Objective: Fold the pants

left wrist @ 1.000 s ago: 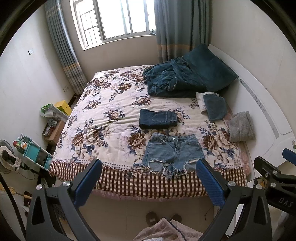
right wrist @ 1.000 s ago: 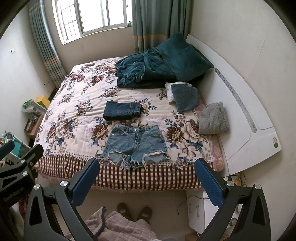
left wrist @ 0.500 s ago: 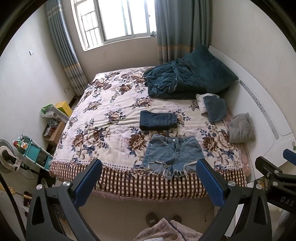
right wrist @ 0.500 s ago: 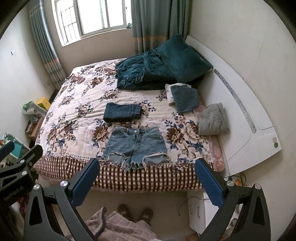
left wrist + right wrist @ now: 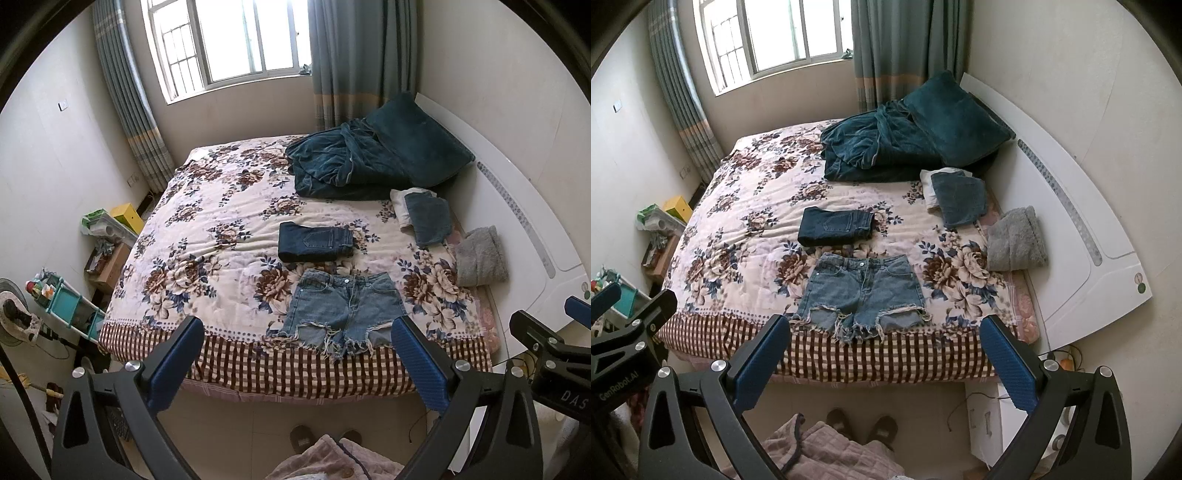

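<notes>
Light-blue frayed denim shorts (image 5: 345, 312) lie flat and unfolded on the floral quilted bed (image 5: 207, 251), at its near edge, waistband toward 12 o'clock. A folded dark-blue pair of jeans (image 5: 314, 242) sits just beyond them at 12 o'clock. Left gripper (image 5: 295, 354) and right gripper (image 5: 882, 354) both hang above the floor short of the bed, fingers spread wide, grasping nothing.

Slippers (image 5: 862, 424) partly hidden, perhaps.

Denim shorts (image 5: 862, 293) lie flat at the bed's (image 5: 746, 236) near edge, folded dark jeans (image 5: 836, 226) just beyond them.
</notes>
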